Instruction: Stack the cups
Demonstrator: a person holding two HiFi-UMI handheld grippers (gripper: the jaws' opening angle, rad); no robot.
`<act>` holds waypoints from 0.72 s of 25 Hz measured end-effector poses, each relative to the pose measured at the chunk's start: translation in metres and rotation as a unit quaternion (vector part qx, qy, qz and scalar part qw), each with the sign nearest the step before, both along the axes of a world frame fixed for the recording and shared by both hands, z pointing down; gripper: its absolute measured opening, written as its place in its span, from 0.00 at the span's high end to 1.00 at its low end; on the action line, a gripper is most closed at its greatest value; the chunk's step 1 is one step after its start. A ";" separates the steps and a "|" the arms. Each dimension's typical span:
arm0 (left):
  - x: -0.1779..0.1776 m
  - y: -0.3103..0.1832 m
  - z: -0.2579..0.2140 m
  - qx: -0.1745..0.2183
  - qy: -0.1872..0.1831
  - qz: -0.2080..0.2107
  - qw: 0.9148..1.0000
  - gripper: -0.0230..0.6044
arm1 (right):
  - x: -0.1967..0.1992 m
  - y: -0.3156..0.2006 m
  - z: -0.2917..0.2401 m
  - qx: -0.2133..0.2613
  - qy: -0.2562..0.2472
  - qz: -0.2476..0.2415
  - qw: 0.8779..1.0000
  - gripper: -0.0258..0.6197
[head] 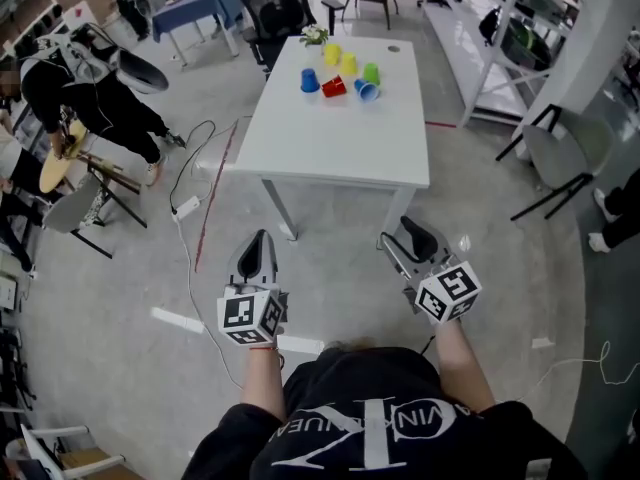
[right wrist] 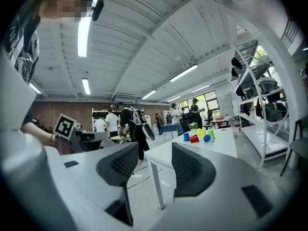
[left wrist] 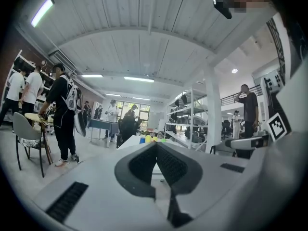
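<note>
Several plastic cups stand apart at the far end of the white table (head: pixel 340 143): a blue cup (head: pixel 309 80), a red cup (head: pixel 333 87) on its side, a second blue cup (head: pixel 367 90) on its side, two yellow cups (head: pixel 332 54) and a green cup (head: pixel 371 73). The right gripper view shows them small, with the red cup (right wrist: pixel 194 139) among them. Both grippers are held level over the floor, well short of the table. My left gripper (head: pixel 260 238) (left wrist: pixel 156 146) has its pads together on nothing. My right gripper (head: pixel 400 233) (right wrist: pixel 155 148) stands open and empty.
A small potted plant (head: pixel 314 35) sits at the table's far edge. A person (head: pixel 80 93) and folding chairs (head: pixel 85 203) are at the left, a cable (head: pixel 195 193) crosses the floor, a grey chair (head: pixel 560 153) and shelving (head: pixel 500 28) stand at the right.
</note>
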State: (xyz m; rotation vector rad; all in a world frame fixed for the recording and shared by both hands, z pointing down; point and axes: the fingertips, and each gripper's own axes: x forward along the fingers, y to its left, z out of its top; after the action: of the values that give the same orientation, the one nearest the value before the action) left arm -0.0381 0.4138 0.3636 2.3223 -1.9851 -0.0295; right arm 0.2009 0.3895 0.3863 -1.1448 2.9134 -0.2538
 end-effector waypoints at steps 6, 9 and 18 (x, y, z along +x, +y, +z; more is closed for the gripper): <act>0.005 -0.006 0.007 0.002 -0.001 -0.012 1.000 0.96 | 0.016 -0.019 -0.002 0.011 0.000 0.007 1.000 0.59; 0.005 -0.014 0.012 -0.002 -0.004 -0.015 1.000 0.96 | 0.026 -0.030 -0.001 0.008 -0.004 0.013 1.000 0.58; 0.003 -0.093 0.003 0.016 -0.001 0.006 1.000 0.96 | 0.026 -0.090 0.006 0.005 -0.013 0.029 0.999 0.58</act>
State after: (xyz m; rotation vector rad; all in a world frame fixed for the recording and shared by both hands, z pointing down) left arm -0.0355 0.3205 0.3662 2.3559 -1.9855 -0.0576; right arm 0.2272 0.2996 0.3927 -1.2124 2.8506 -0.2525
